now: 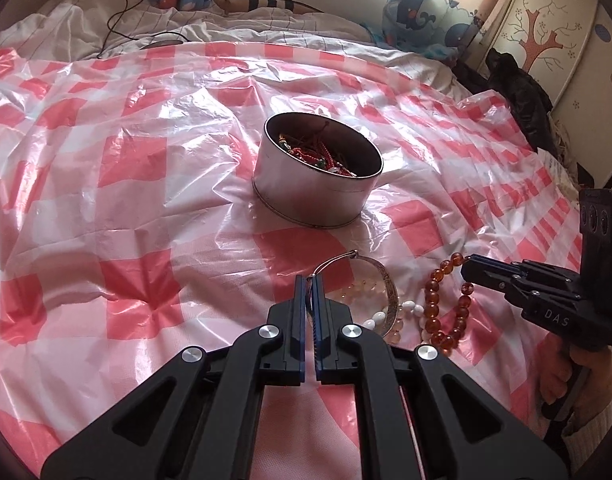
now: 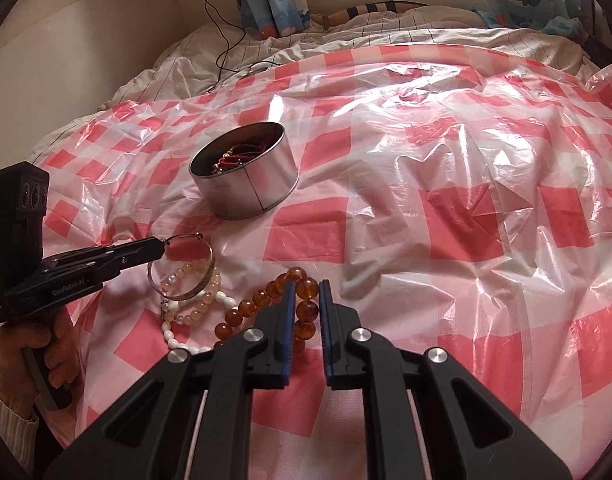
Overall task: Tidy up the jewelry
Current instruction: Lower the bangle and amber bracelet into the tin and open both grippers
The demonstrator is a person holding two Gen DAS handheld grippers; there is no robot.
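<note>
A round metal tin stands on the checked plastic sheet, with red cords and beads inside. My left gripper is shut on the thin wire part of a silver bangle, which lies in front of the tin. My right gripper is shut on an amber bead bracelet, one bead pinched between its blue pads. A pale pink bead bracelet lies under the bangle, beside a white bead string.
The red-and-white plastic sheet covers a soft bed and is wrinkled. White bedding with a black cable lies beyond it. Dark clothing is heaped at the right edge by a painted wardrobe. A hand holds the left gripper's handle.
</note>
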